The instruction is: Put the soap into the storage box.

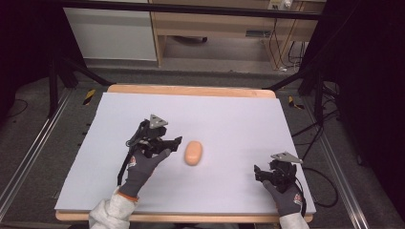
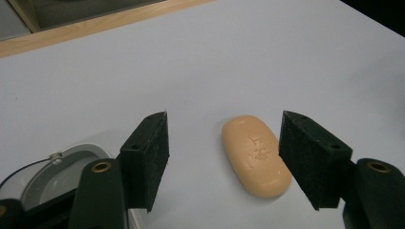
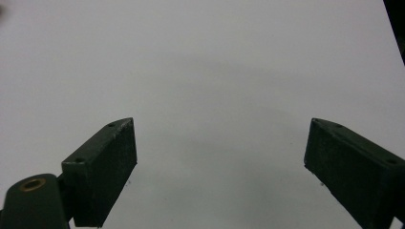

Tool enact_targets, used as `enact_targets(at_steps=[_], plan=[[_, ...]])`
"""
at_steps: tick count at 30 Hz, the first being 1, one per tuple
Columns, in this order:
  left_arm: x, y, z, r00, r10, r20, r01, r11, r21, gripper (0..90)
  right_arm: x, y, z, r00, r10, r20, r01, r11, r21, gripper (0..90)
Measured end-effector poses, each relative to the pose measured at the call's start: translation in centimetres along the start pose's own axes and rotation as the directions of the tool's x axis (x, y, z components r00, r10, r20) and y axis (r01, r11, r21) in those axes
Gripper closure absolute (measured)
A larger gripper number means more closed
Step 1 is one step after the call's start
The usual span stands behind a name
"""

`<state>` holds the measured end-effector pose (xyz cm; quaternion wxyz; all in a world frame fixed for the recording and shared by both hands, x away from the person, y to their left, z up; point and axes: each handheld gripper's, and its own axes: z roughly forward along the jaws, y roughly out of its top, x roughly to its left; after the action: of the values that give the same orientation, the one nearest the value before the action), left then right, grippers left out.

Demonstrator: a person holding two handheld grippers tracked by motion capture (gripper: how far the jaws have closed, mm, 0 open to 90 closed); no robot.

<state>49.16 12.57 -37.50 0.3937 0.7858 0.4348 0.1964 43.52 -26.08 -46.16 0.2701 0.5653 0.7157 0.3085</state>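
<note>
The peach soap bar lay mid-worktop, just right of the left gripper, whose jaws stood wide, the bar's long axis running away from the person. The right gripper, also wide and empty, sat well apart.

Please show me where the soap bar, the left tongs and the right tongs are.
soap bar (image 2: 255, 155), left gripper view, on its embossed top face.
left tongs (image 1: 175, 144), high view, between the fingertips.
right tongs (image 1: 258, 172), high view, between the fingertips.
</note>
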Motion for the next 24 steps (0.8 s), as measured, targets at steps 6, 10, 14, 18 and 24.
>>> enact_targets(at_steps=[6,10,14,18,24], plan=[[-1.0,0.0,1.7,0.9998,0.02,-0.004,-0.02,0.9993,0.032,32.9,0.1,0.0,0.1,1.0,-0.004,-0.003,0.004,1.0,0.001,10.9],[-1.5,-0.1,2.6,0.9998,0.019,-0.001,-0.019,0.9989,0.043,32.3,0.2,0.0,0.1,1.0,-0.002,-0.003,0.002,1.0,-0.001,10.8],[-1.8,-0.3,3.4,0.9997,0.023,-0.002,-0.023,0.9977,0.063,31.2,0.2,0.0,0.1,0.9999,-0.01,-0.008,0.01,1.0,0.002,10.8],[-2.2,-0.5,4.5,0.9998,0.022,-0.003,-0.021,0.9962,0.085,30.5,0.2,0.0,0.0,0.9999,-0.016,-0.006,0.016,1.0,-0.004,10.8],[-2.7,-0.7,5.7,0.9996,0.028,0.002,-0.028,0.9931,0.114,29.3,0.1,-0.1,0.0,0.9999,-0.012,-0.012,0.012,1.0,-0.004,10.7]])
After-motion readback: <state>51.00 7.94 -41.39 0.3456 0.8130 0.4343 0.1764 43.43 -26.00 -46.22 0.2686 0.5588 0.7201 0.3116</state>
